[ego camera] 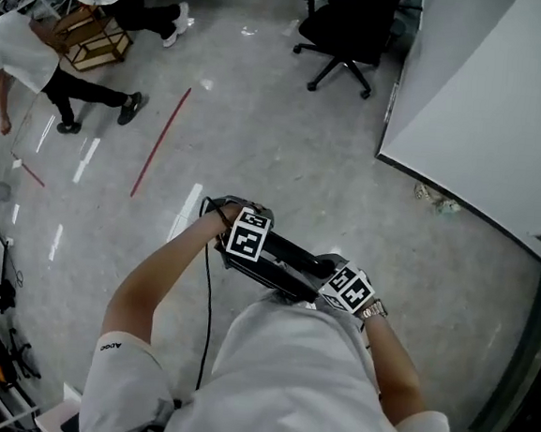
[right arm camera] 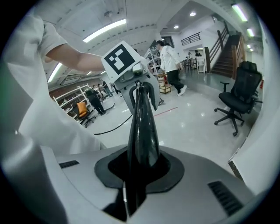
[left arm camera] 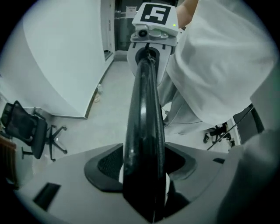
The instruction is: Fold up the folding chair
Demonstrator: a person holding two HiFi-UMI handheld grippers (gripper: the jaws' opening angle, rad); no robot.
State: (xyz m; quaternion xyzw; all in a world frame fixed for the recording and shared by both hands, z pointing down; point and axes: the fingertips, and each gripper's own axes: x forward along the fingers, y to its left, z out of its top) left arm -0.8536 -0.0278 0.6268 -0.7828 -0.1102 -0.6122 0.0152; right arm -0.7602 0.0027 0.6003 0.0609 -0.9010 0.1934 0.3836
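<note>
Just below centre in the head view, towards 6 o'clock and close against a white shirt point(ego camera: 294, 382): one glossy black, hard-surfaced folding chair point(ego camera: 288, 257), held up clear of the pale polished floor point(ego camera: 287, 137). Only a rounded, bar-like edge of it on show. Cannot tell from here whether fully folded.

Gripped at both ends. At the 10 o'clock end, the left gripper point(ego camera: 233, 247), grey-bodied with a black-and-white marker cube, jaws drawn in partway and pressed onto the bar, nothing else between them. At the 4 o'clock end, the right gripper point(ego camera: 341, 288), same build, likewise narrowed onto the same edge. Borne out in each gripper view: black bar running from the near jaws up towards 12 o'clock and ending at the other gripper.

Judging by the sheen: stiff, not fragile, probably slick under the pads, so liable to slide or swing if held loosely. Likely moderate in weight, awkward rather than heavy. Best taken at two places well apart along a rigid edge, as here, and away from any hinge that could pinch.

Counted: one folding chair, two grippers, one black office chair on castors point(ego camera: 348, 29) at 12 to 1 o'clock, one slanted white panel point(ego camera: 488, 98) at 2 o'clock, one red floor line point(ego camera: 161, 141) at 10 o'clock, two other people point(ego camera: 25, 57) at 10 to 11 o'clock.
</note>
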